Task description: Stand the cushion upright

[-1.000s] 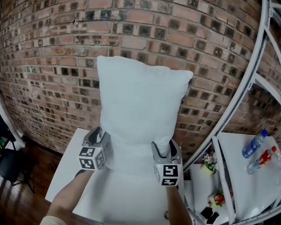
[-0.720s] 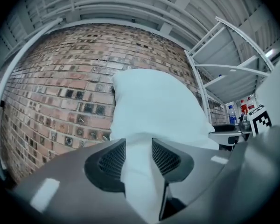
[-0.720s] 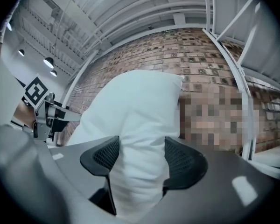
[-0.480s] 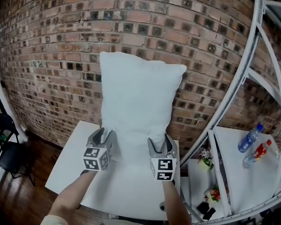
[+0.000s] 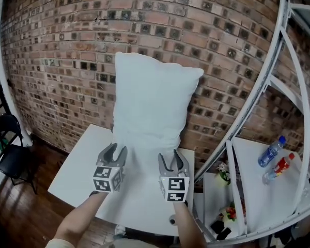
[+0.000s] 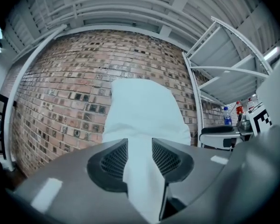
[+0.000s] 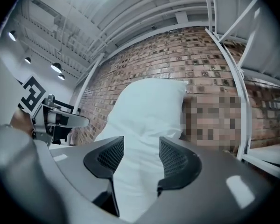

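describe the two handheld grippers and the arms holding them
Both the left gripper and the right gripper are grey, each with two curved fingers lined with dark ribbed pads. Each carries a white cube printed with black square markers. No cables show. The forearms are bare, with a pale cuff on the left one. The right gripper's fingers have just been closing, with nothing between them.

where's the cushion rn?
Head view, centre: the cushion stands upright on the white table in front of the brick wall, just beyond the left gripper and right gripper.
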`<state>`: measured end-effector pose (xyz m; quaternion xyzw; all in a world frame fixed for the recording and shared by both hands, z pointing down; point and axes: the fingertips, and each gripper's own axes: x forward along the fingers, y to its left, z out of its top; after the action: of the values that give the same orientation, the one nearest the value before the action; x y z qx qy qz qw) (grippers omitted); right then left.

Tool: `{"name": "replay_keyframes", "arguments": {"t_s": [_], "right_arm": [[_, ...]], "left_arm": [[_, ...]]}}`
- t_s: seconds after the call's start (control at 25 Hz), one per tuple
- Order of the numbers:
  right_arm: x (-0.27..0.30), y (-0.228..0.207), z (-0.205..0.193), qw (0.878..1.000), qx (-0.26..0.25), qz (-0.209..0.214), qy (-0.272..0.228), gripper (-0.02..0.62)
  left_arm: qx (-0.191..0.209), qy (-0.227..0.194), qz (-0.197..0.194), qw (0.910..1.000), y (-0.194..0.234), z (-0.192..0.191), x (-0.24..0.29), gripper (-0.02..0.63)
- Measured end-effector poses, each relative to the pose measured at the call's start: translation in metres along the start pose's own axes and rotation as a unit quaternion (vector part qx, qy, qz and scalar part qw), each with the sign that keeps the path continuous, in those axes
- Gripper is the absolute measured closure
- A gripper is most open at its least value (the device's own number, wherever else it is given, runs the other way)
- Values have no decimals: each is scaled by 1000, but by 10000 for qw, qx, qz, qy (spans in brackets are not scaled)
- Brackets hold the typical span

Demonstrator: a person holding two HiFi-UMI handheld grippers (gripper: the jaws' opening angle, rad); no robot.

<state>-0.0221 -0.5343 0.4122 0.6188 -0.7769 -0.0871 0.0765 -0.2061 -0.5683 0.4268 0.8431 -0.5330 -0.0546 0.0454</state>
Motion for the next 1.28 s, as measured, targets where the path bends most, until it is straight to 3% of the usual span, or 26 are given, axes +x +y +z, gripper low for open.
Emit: {"name": "replay_keyframes", "arguments": {"t_s": [0.28,0.6,0.76,1.28], "right_arm": [[-39,26,1,9997,102,237,-37,417],[-83,60,-5,9955,671,662,-40,505],[-103,78,-5,9947,643,800,-48,566],[-143,126,6,9888,666,1318,-206,595]], "left_arm": [[-105,-165,5,9998,-37,-1,-41,457],[-382,-180,122,9990,-71,-20,-91,508],[-397,-183,146,9989,-83,-25,-111,543],[-156,-110,-38,9998,-119,-33,-152,606]]}}
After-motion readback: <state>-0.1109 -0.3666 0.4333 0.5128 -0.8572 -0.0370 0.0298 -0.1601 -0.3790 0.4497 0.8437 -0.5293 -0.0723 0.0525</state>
